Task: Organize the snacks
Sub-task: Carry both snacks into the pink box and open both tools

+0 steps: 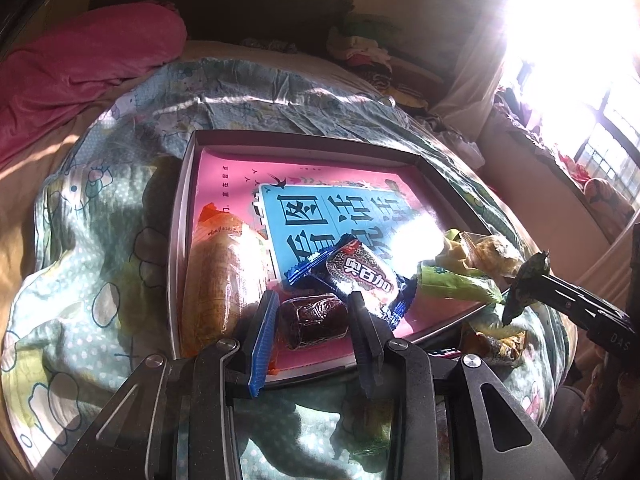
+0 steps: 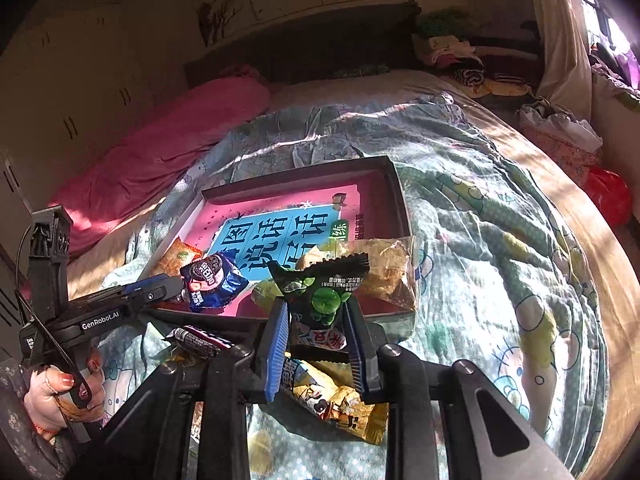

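My left claw (image 1: 314,320) is pinching a dark brown wrapped sweet (image 1: 312,322), its blue pads pressed on either side of it, low over the near edge of the shallow box (image 1: 178,216) that lies on the patterned quilt (image 1: 100,240). My right claw (image 2: 318,312) is pressed together on a black packet with green fruit printed on it (image 2: 320,292), holding it upright by its lower part just above the near rim of the box; from the left camera that packet shows at the right, hanging off the tip of my right claw. Inside the box a pink and blue book (image 1: 320,208) covers the floor. On it, in the near part, lie a blue biscuit packet (image 1: 360,276) just beyond my sweet, a long orange-topped bun packet (image 1: 222,280) along the left wall, a light green packet (image 1: 456,284) at the near right, and a clear bag of yellow crisps (image 2: 384,268) leaning over the right near corner. On the quilt in front of the box, under my right claw, lie a yellow snack packet (image 2: 340,404) and a dark striped bar (image 2: 200,342) to its left. My left hand (image 2: 52,392) grips its handle at the near left. A pink blanket (image 1: 80,68) lies far left
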`<state>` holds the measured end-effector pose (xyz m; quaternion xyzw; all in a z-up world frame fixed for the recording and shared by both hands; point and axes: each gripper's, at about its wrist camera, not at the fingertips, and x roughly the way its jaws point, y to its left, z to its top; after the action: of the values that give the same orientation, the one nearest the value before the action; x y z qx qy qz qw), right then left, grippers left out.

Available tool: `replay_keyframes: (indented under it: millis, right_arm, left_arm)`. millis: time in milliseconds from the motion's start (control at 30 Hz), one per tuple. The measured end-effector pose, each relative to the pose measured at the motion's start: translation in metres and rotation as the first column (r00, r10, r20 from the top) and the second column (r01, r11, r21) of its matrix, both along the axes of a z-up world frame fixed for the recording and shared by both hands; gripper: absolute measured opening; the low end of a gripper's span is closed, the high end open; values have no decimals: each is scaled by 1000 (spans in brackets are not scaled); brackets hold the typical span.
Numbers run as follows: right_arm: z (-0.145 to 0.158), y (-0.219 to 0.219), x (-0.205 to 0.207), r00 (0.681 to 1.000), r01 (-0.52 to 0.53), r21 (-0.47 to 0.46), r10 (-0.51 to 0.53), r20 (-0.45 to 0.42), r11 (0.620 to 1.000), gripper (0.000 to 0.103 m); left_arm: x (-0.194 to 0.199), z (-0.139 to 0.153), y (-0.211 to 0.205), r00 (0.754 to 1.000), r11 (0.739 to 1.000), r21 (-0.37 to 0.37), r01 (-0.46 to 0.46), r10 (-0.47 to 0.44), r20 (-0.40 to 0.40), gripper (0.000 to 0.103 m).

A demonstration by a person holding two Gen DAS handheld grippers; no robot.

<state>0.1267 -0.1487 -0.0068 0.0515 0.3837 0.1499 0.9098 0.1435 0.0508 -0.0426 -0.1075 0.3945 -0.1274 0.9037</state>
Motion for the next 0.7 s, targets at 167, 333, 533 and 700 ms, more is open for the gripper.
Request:
replay_keyframes:
  millis: [167, 333, 533, 700]
  right_arm:
    - [7, 8, 24, 999, 9, -13, -9, 31, 1000, 28]
    - [1, 16, 42, 1000, 16, -36, -15, 26, 999, 27]
    - [-5, 18, 41, 1000, 12, -44, -11, 17, 999, 28]
    - [-8, 16, 36, 1000, 10, -31, -10, 5, 999, 28]
  left_arm:
    - [0, -1, -1, 1000, 1000, 7, 3, -3, -3, 36]
    - [0, -2, -2, 1000, 1000, 18, 8, -8, 0, 36]
    - [0, -2, -2, 1000, 1000, 15, 7, -7, -2, 37]
    - [1, -1, -1, 1000, 1000, 4, 7, -7, -10, 37]
